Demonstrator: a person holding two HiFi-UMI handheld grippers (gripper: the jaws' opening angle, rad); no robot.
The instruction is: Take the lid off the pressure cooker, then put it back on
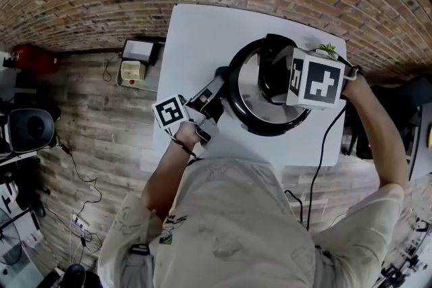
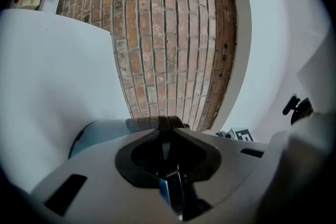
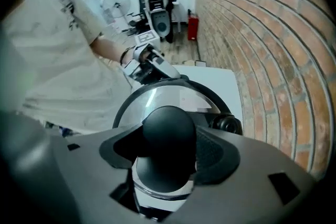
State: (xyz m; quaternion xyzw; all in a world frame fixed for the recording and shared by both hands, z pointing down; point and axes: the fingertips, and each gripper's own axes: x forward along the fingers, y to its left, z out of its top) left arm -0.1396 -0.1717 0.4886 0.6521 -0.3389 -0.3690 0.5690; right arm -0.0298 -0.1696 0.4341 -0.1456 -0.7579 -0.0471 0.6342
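Okay, the pressure cooker [image 1: 270,126] stands on the white worktop [image 1: 202,30] with the lid [image 1: 246,88] seated flat on it. The one relation that matters is the lid knob [image 3: 169,134]: it sits right between your right gripper [image 3: 169,157] fingers [image 3: 220,152], which come at it from almost straight above. The knob is round and its stem runs upright, in line with the gripper. The pads look pressed on both sides of it, a wide grip and not a loose one. Your left gripper [image 1: 217,85] lies level at the cooker's left side, and its fingers [image 2: 199,144] are nearly together on the black side handle [image 1: 221,71], bracing the pot. The right hand is the nearer one, already on the lid. Any lift probably goes straight up along the stem. Whether the lid is coming off or just went back on, you can't tell from here.
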